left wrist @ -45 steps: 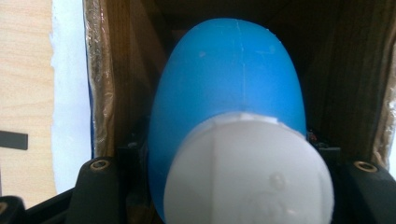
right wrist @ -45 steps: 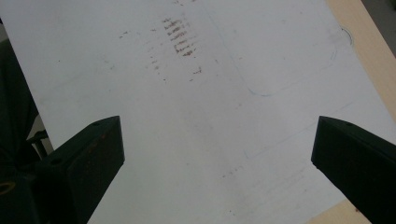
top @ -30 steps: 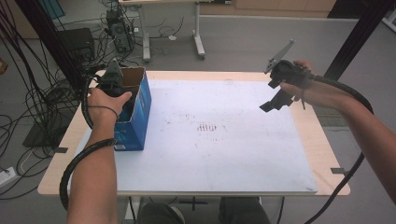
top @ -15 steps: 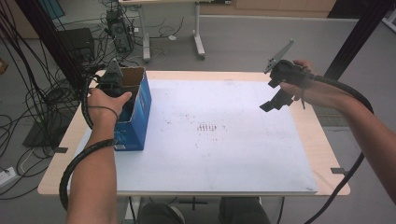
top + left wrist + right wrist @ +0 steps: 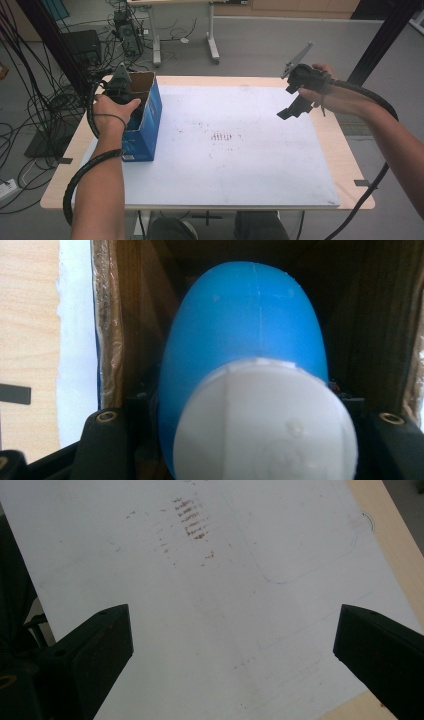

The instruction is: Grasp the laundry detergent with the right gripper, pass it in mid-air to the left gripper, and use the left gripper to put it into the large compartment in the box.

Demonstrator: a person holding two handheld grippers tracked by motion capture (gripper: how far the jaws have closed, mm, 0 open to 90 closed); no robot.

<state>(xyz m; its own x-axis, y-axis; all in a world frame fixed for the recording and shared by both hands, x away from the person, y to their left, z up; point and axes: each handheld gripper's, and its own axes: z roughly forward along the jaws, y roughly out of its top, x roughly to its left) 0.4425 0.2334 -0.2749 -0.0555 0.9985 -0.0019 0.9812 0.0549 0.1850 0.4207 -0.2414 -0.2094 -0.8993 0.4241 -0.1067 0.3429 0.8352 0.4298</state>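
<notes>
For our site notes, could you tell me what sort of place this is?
Probably a lab or workshop set up for recording: a wooden table with a white mat, loose cables on the floor, and a computer tower behind.

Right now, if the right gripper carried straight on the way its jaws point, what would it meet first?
Most likely the white sheet on the table. The right gripper is held above it with jaws wide open and nothing between them, and nothing stands in its line as far as its own view shows.
</notes>
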